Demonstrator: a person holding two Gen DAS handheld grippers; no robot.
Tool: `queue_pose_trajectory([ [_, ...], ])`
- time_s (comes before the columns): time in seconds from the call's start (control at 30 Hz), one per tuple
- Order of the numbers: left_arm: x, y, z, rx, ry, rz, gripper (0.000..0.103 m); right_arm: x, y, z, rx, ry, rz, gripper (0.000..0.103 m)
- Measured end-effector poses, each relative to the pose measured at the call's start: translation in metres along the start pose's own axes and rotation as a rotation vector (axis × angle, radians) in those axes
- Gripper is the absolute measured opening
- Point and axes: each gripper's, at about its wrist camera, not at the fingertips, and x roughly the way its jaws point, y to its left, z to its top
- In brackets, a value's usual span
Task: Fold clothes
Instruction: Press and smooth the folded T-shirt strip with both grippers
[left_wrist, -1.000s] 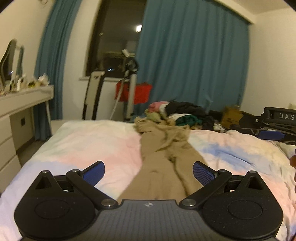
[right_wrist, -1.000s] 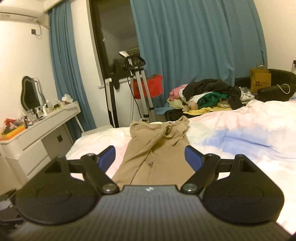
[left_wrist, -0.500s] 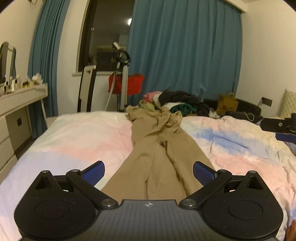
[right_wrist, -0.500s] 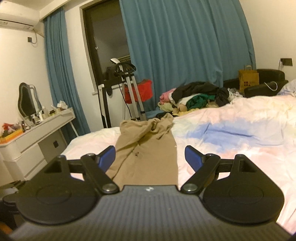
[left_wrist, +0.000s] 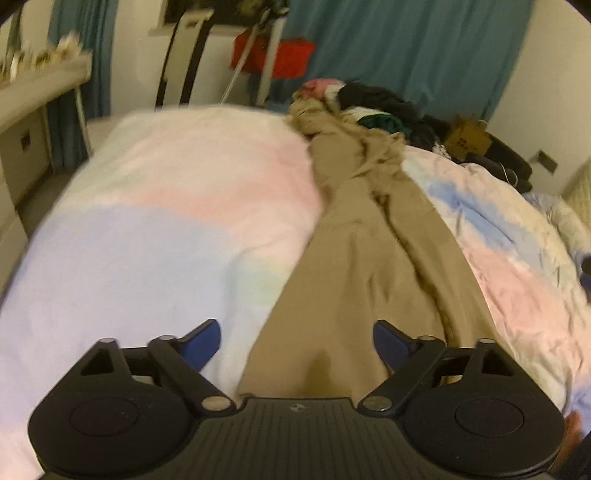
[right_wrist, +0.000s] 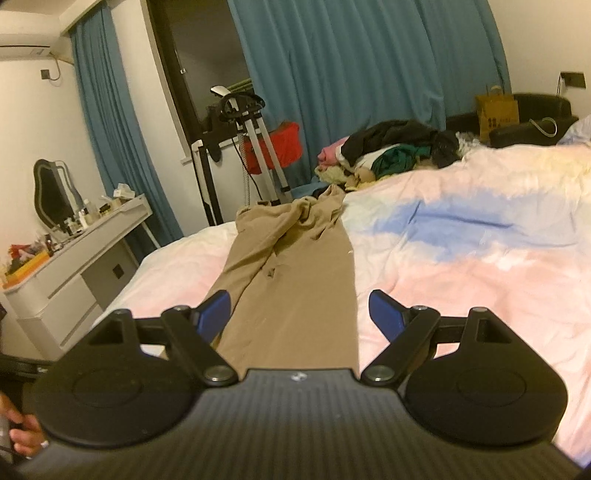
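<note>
You have tilted the left gripper (left_wrist: 295, 341) down toward the tan trousers (left_wrist: 354, 266); both grippers' fingers stay released, with bare bed (left_wrist: 147, 236) at the left.

Black hand-held gripper (left_wrist: 295, 341), blue fingertip pads (left_wrist: 202, 341), silver screws.

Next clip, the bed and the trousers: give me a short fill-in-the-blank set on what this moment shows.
1. The tan trousers lie stretched out on the ____.
2. Both the left hand-held gripper and the right hand-held gripper have jaws that are ____.
3. The curtains behind the bed are ____ in colour.
4. The clothes pile lies at the bed's ____ end.

Missing words: bed; open; blue; far
</note>
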Motion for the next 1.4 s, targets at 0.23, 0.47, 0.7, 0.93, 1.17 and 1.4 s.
queue_pose_trajectory([
  [0.23, 0.034, 0.047, -0.007, -0.141, 0.126, -0.024, 0.067, 0.004, -0.007, -0.002, 0.052, 0.036, 0.009, 0.083],
  [0.47, 0.045, 0.053, -0.006, -0.125, 0.131, -0.026, 0.049, 0.009, -0.016, -0.004, 0.125, 0.079, 0.025, 0.083],
  [0.7, 0.032, 0.022, -0.006, 0.085, 0.108, 0.021, 0.003, 0.008, -0.021, -0.004, 0.158, 0.090, 0.027, 0.083],
  [0.93, -0.035, -0.083, -0.021, 0.569, -0.083, 0.071, 0.003, 0.008, -0.030, -0.004, 0.195, 0.099, 0.022, 0.083],
  [1.17, -0.049, -0.169, -0.067, 0.892, -0.105, -0.005, 0.003, 0.010, -0.037, -0.005, 0.228, 0.117, 0.021, 0.083],
  [1.4, 0.004, -0.180, -0.084, 0.739, 0.052, -0.111, 0.004, 0.026, -0.062, -0.017, 0.338, 0.220, 0.030, 0.083],
])
